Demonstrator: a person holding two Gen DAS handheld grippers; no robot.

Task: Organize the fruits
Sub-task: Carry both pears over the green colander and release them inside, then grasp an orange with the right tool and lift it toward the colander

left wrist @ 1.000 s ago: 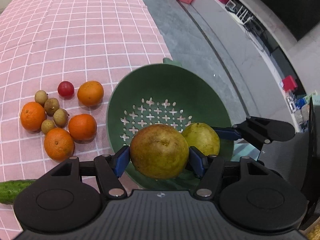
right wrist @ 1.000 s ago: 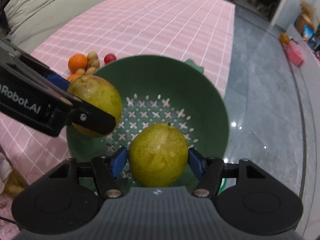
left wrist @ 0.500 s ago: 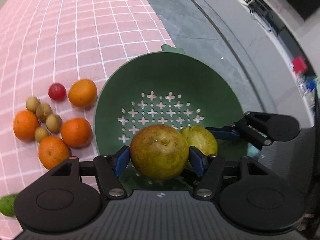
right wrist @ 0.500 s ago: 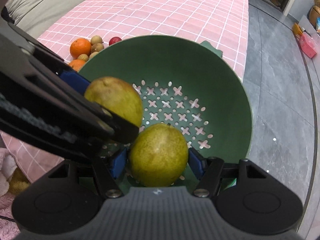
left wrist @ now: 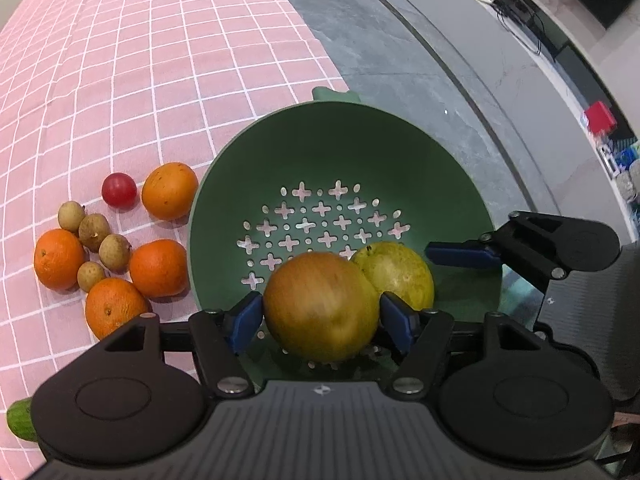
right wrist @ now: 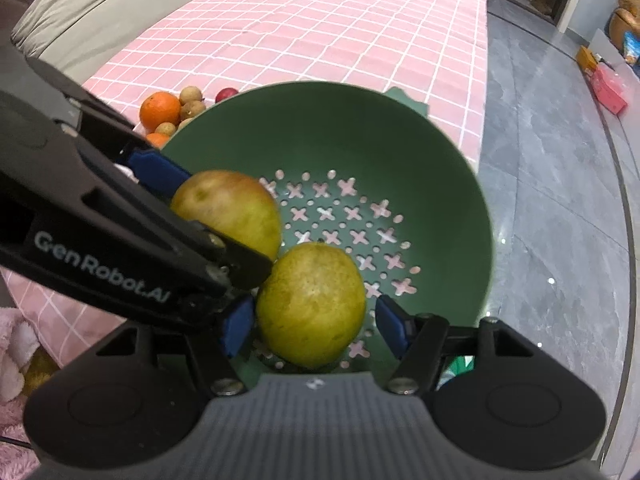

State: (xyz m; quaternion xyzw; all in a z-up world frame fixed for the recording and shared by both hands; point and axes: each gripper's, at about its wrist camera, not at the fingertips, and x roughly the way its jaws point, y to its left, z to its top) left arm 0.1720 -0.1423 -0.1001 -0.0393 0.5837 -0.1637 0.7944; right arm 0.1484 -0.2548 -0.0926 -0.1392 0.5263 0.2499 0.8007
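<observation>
In the left wrist view, your left gripper (left wrist: 320, 316) pointed steeply down into a green colander (left wrist: 344, 152). A brownish pear (left wrist: 320, 306) sat between its blue pads (left wrist: 245, 320). The jaws had just been opening; a thin gap showed on each side, so the pads no longer pressed the fruit, which looked blurred as if dropping. A second, greener pear (left wrist: 404, 276) touched it on the right. Oranges (left wrist: 158, 267), small brown longans (left wrist: 115, 252) and a red fruit (left wrist: 119, 191) lay on the pink checked surface (left wrist: 160, 60), just left of the colander.

In the right wrist view, your right gripper (right wrist: 312, 324) hung over the same colander (right wrist: 400, 140), with the greener pear (right wrist: 311, 304) between its pads (right wrist: 390, 326). These jaws had also just been opening, and a clear gap showed on the right side. The brownish pear (right wrist: 228, 208) touched the greener one from the upper left, half hidden by your left gripper (right wrist: 172, 216).

The risk here, as a judgement: the colander overhung the surface's edge above the floor, so two pears landing together could tip it.
</observation>
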